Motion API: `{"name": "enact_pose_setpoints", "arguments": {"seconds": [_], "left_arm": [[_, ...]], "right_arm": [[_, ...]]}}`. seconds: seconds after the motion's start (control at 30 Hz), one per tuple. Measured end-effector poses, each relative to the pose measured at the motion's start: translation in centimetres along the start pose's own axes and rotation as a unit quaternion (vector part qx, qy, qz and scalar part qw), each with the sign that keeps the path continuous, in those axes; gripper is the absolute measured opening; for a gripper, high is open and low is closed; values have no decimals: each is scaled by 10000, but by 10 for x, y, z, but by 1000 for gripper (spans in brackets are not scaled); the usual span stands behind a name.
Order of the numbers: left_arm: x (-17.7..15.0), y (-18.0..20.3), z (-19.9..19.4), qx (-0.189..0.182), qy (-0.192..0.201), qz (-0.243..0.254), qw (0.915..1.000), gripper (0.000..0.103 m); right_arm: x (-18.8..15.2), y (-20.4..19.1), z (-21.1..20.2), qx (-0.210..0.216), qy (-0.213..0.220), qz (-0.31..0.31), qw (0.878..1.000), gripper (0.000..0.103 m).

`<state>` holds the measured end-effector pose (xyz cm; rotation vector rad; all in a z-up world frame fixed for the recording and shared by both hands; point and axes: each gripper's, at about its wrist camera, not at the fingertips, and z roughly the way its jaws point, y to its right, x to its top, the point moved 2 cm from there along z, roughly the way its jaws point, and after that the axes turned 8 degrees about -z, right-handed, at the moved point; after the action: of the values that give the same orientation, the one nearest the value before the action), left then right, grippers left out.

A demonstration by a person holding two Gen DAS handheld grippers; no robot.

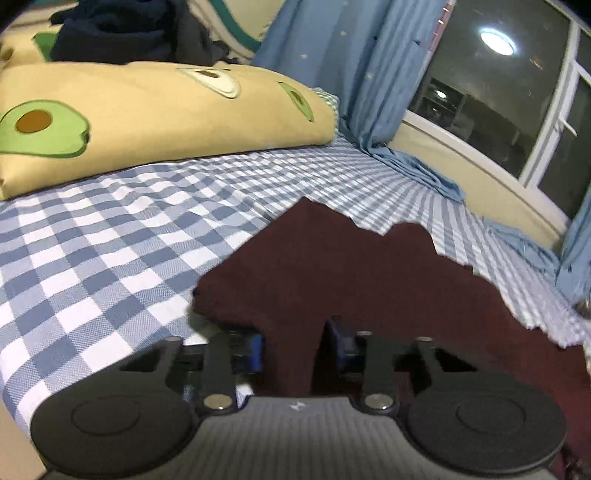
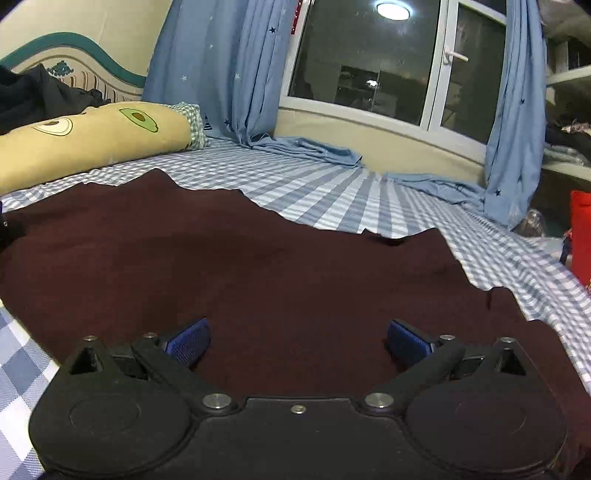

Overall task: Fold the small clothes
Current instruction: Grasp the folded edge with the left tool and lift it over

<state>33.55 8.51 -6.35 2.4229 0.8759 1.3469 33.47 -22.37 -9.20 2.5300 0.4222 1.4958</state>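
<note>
A dark maroon garment (image 2: 258, 266) lies spread on the checked bedsheet (image 1: 110, 236), its near edge cut off. The left gripper (image 1: 293, 343) pinches a fold of it; the right gripper (image 2: 297, 341) hovers above, fingers wide apart.

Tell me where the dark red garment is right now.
The dark red garment lies spread on the checked bedsheet, below the avocado-print pillow, its near edge pinched in the left hand-held gripper.

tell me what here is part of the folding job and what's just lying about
In the job: maroon garment, left gripper pinching its fabric, right gripper open above it.

Lying about: avocado pillow, dark clothes, blue curtain, red object.
</note>
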Motion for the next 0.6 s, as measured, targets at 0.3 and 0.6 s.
{"name": "enact_pose_setpoints", "arguments": {"seconds": [0.3, 0.6], "left_arm": [[25, 81, -38, -773, 738, 1176, 9873, 10], [-4, 204, -58, -1845, 702, 2127, 9570, 8]], "right_arm": [[-10, 25, 1, 659, -38, 971, 9931, 103], [-28, 53, -39, -120, 269, 468, 9985, 103]]}}
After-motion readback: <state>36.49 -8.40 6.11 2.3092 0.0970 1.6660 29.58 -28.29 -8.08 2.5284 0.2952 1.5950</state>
